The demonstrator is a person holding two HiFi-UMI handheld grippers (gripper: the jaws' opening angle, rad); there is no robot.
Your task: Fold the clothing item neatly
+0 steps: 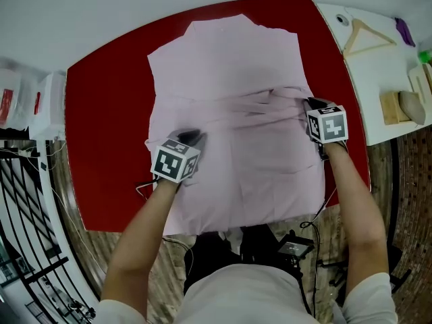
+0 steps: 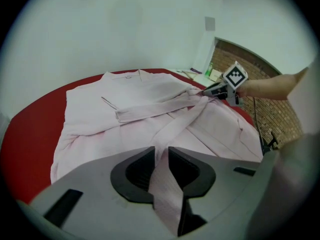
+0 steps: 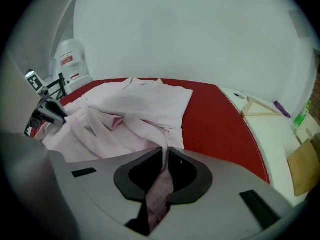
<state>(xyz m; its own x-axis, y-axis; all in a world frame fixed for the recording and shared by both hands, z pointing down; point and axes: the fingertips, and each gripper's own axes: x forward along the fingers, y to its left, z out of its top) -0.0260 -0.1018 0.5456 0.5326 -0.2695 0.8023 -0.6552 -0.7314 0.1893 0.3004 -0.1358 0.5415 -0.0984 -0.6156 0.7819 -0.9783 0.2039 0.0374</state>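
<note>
Shirt [image 1: 229,100] lies spread on the red table [image 1: 108,113], mid sleeve-fold I reckon, left gripper [image 1: 192,138] and right gripper [image 1: 310,104] both clamped on its fabric, so next up: lay that strip flat, then let go.

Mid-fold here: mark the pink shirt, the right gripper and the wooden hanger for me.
pink shirt [image 1: 229,66], head view, flat panel below the collar.
right gripper [image 3: 165,156], right gripper view, between its fingertips, which are shut on the shirt's cloth.
wooden hanger [image 1: 351,37], head view, its left arm.
</note>
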